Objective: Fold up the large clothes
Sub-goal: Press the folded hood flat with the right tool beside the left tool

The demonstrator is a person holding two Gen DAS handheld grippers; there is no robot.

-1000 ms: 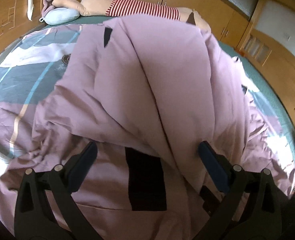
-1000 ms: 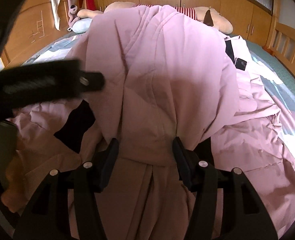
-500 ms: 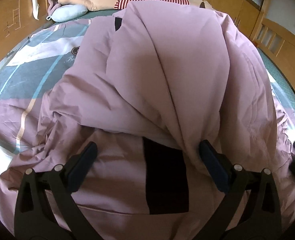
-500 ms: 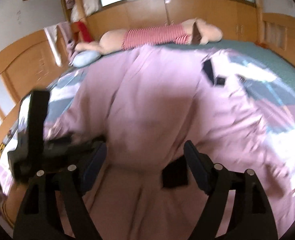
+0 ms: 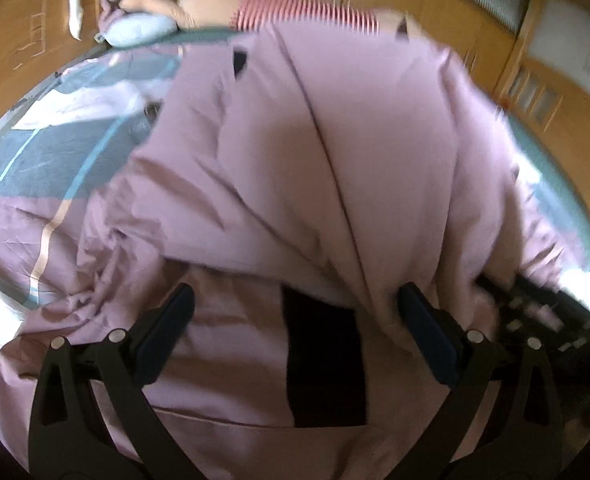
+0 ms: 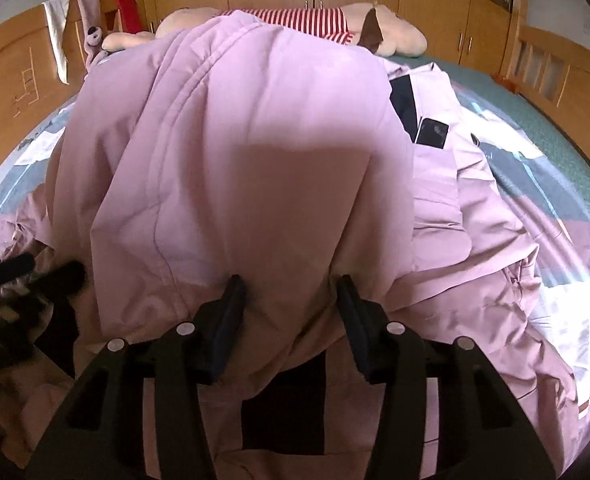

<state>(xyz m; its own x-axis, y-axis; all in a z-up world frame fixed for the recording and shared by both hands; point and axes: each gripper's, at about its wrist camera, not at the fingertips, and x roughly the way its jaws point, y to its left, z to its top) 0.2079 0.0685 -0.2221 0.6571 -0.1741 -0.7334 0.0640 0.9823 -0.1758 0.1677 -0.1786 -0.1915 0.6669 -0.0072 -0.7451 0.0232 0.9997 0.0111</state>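
I've got the pink garment (image 6: 255,152) heaped on the bed (image 6: 555,148), a raised fold draped over both grippers. Right gripper (image 6: 291,300): jaws closing w/ a bunch of that fabric between them, pads look pressed on it. Left gripper (image 5: 295,312): jaws wide apart, cloth lying across, not pinched.

The pink garment (image 6: 255,152) is soft matt cloth, finely creased, with black fabric patches; the bed cover (image 5: 35,168) under it is printed woven cloth; the right claw (image 6: 291,300) is matt black plastic with dull metal pins; the cupboards (image 6: 435,4) are smooth, lightly glossy wood.
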